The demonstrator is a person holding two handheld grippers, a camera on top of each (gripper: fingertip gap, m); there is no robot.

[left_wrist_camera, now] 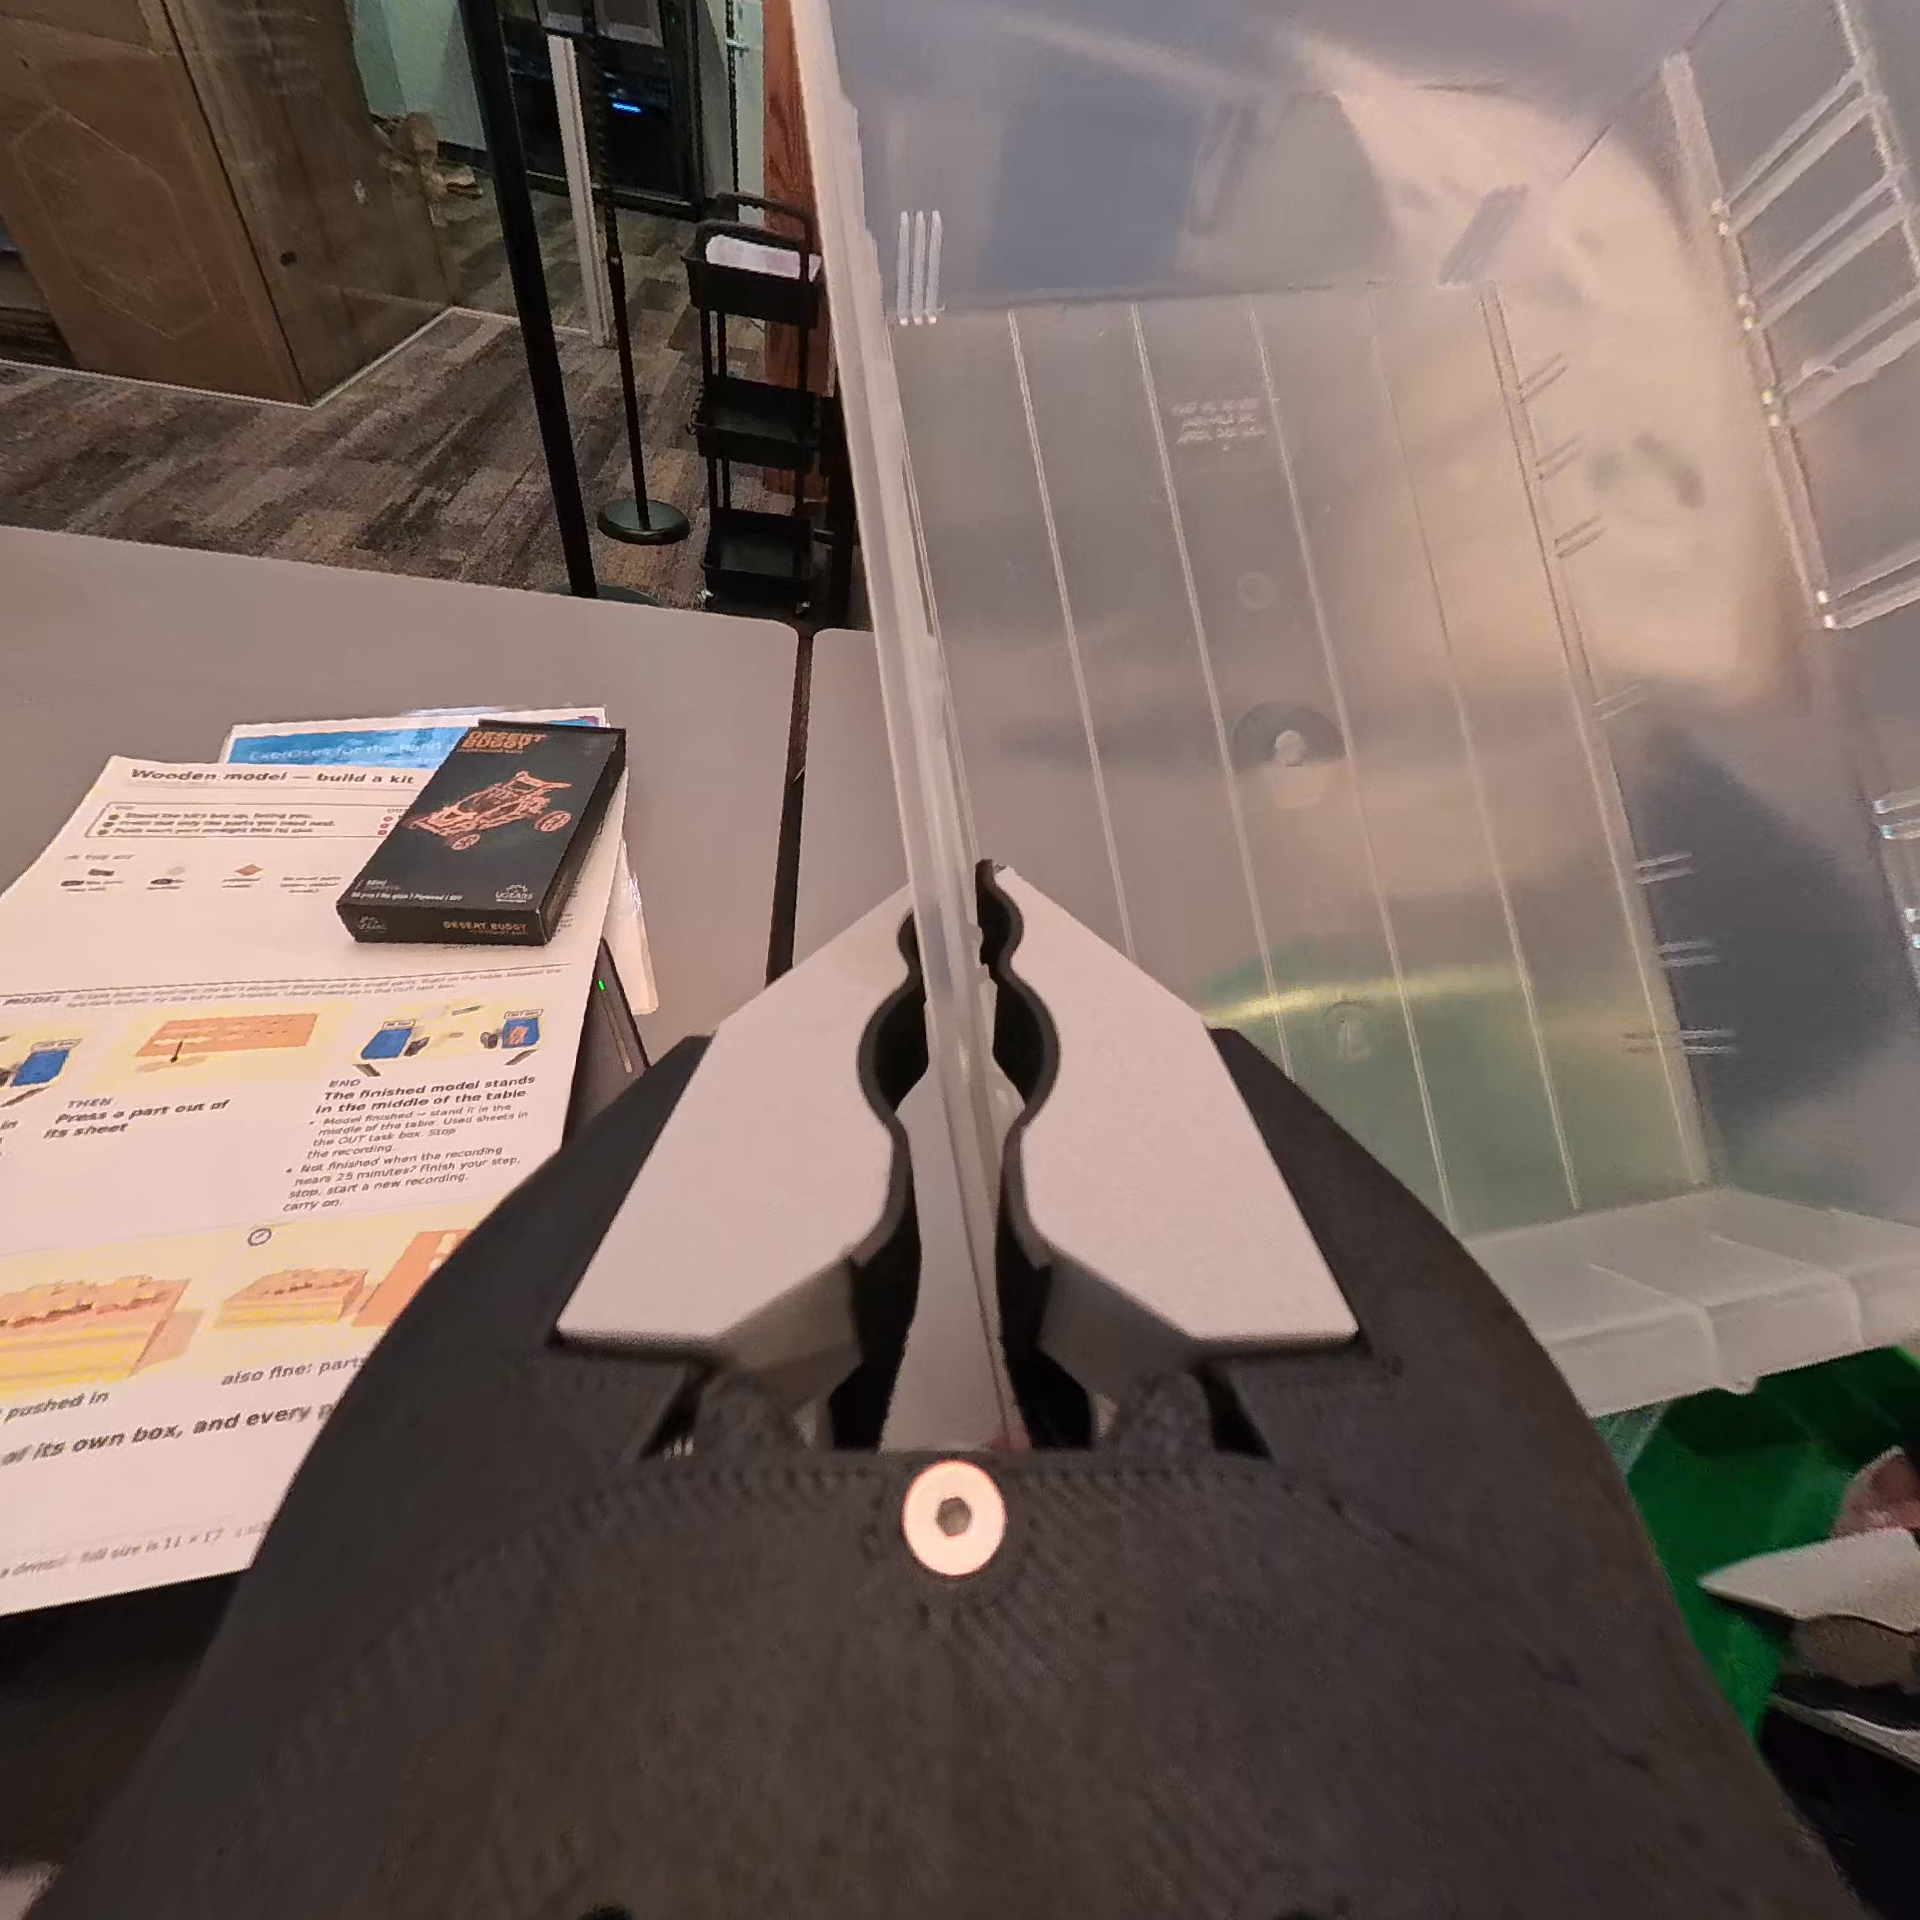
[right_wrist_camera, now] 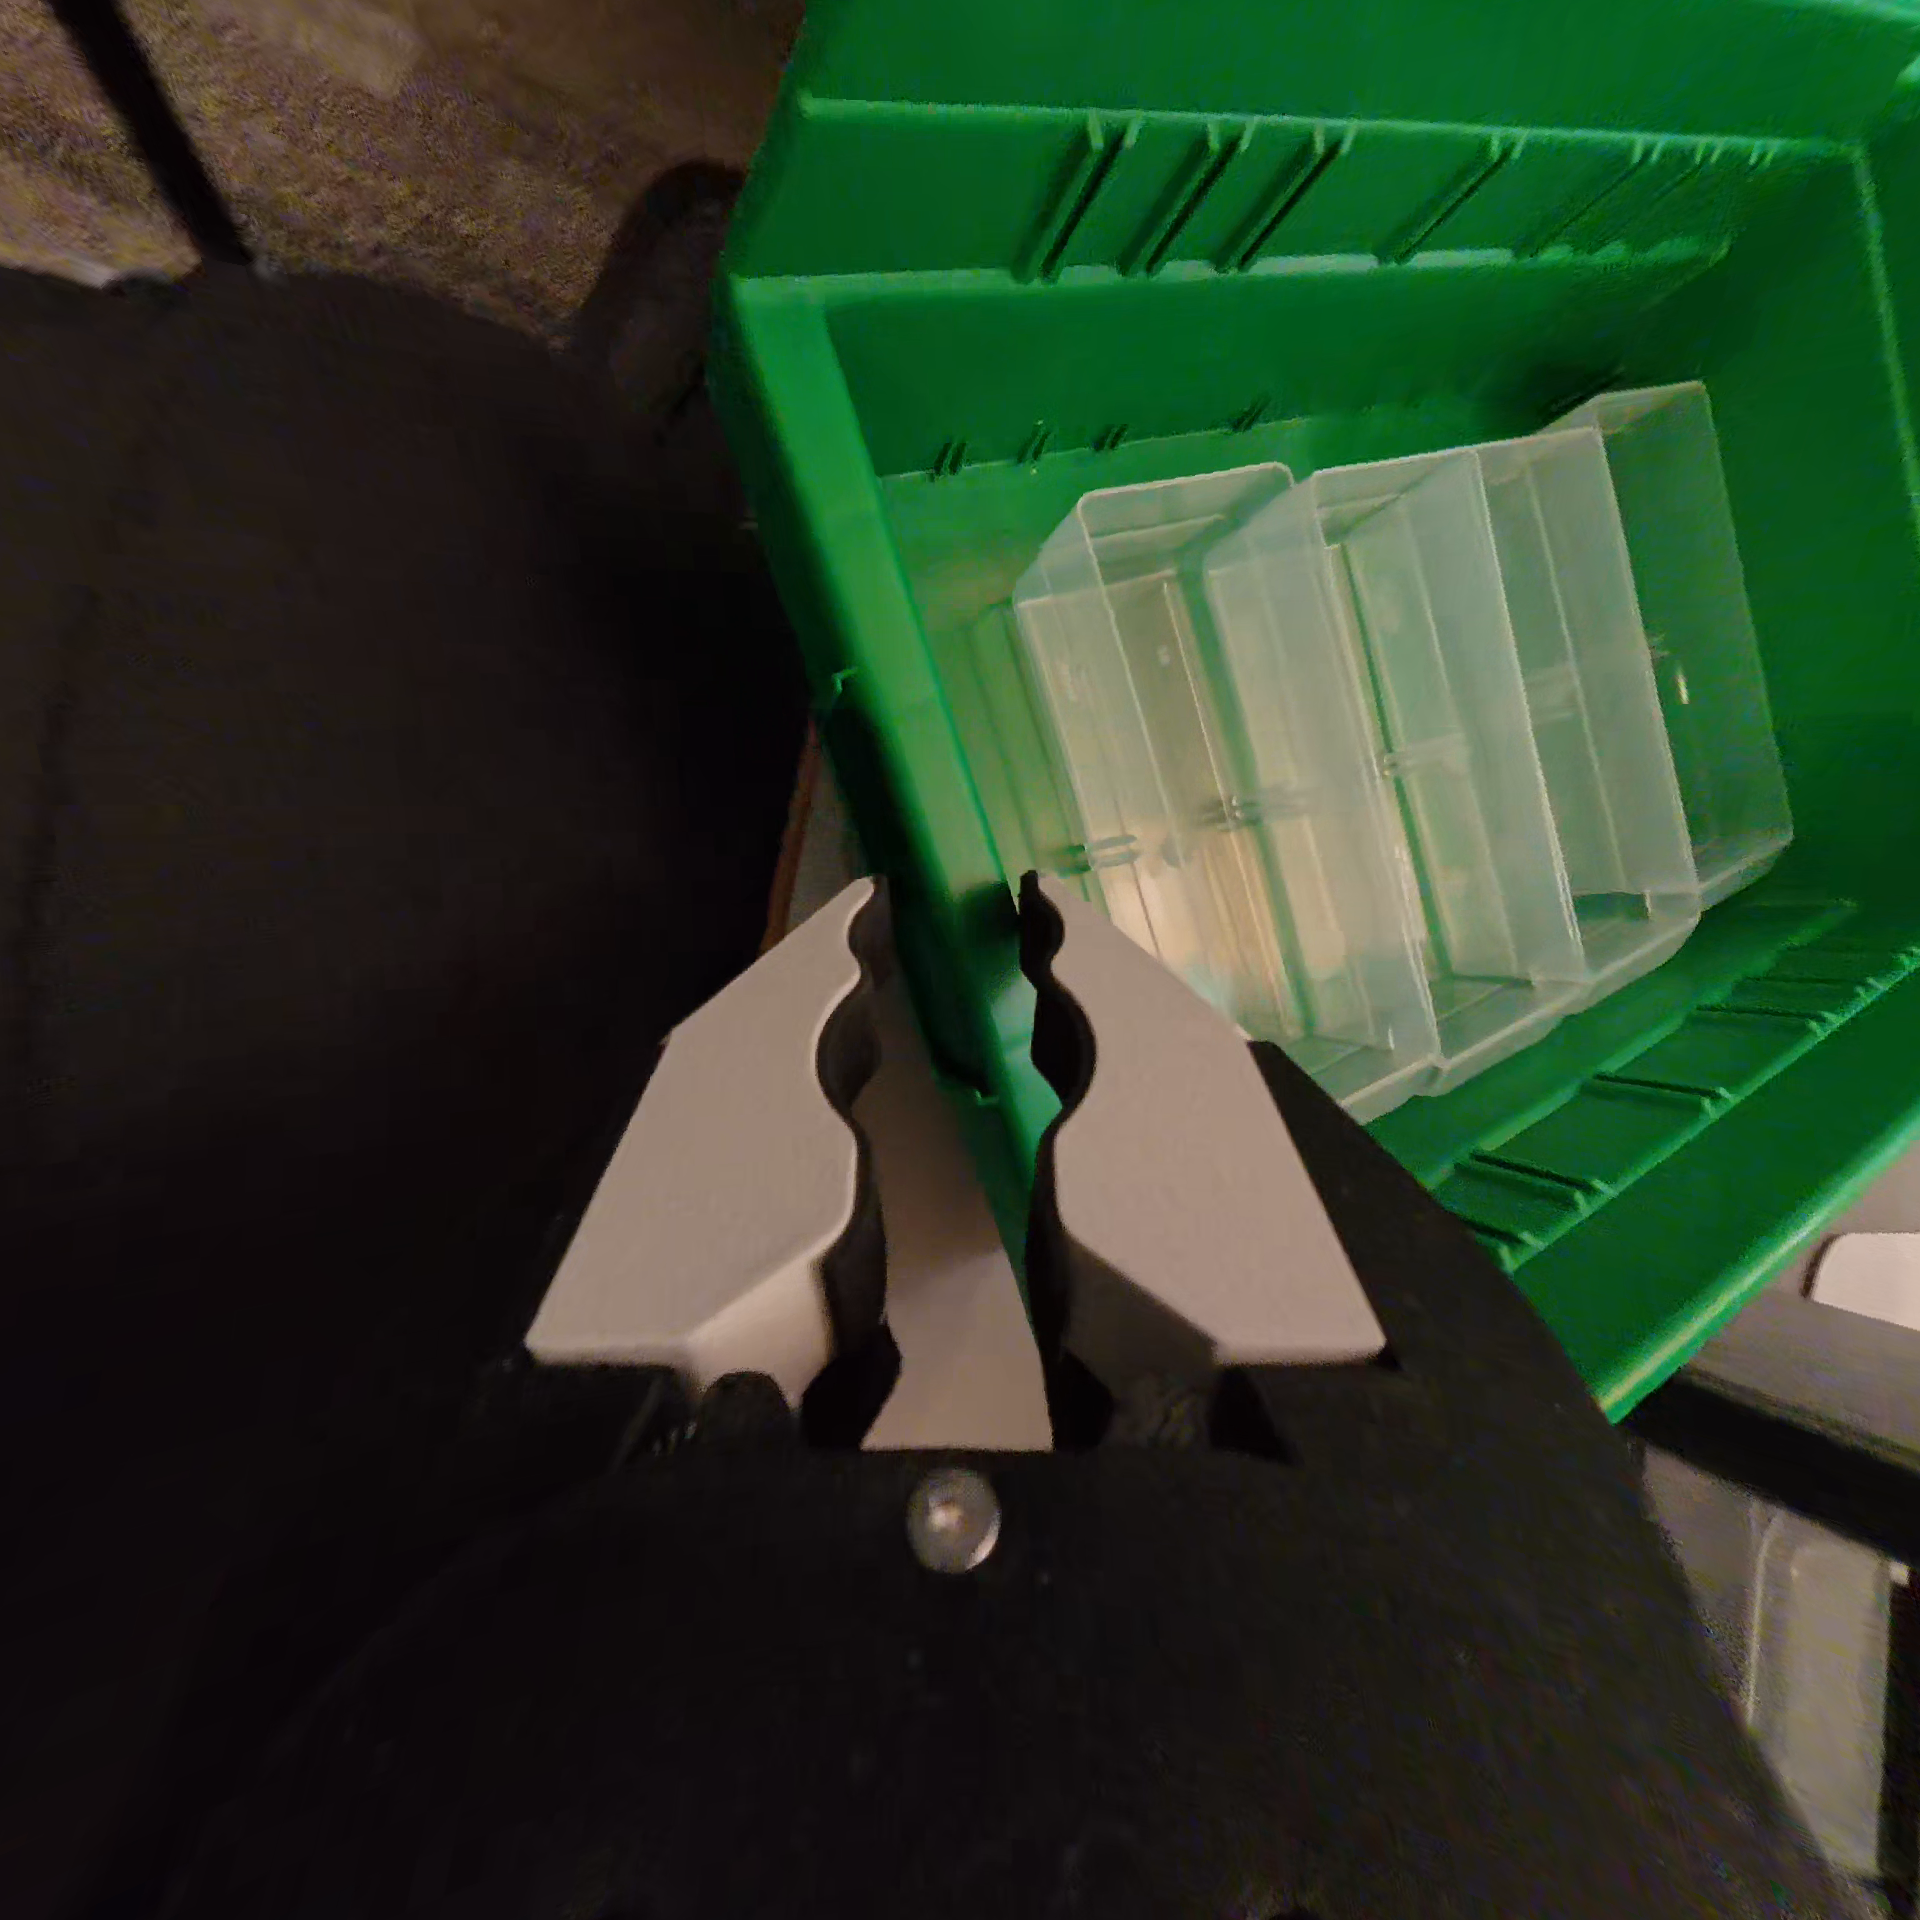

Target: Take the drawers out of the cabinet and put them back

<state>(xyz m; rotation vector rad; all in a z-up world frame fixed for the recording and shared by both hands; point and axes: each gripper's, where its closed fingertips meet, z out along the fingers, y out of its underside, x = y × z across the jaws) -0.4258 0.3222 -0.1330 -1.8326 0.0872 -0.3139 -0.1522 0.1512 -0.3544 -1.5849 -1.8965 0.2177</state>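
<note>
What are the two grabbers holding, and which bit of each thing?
The left gripper pinches the clear drawer by its side wall's edge. The right gripper clamps the green cabinet by its side wall.

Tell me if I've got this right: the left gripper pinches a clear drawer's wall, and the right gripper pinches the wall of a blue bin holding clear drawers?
Nearly. The bin is green, not blue, as the right wrist view shows. The rest holds: the right gripper pinches its wall, the left gripper a clear drawer.
</note>
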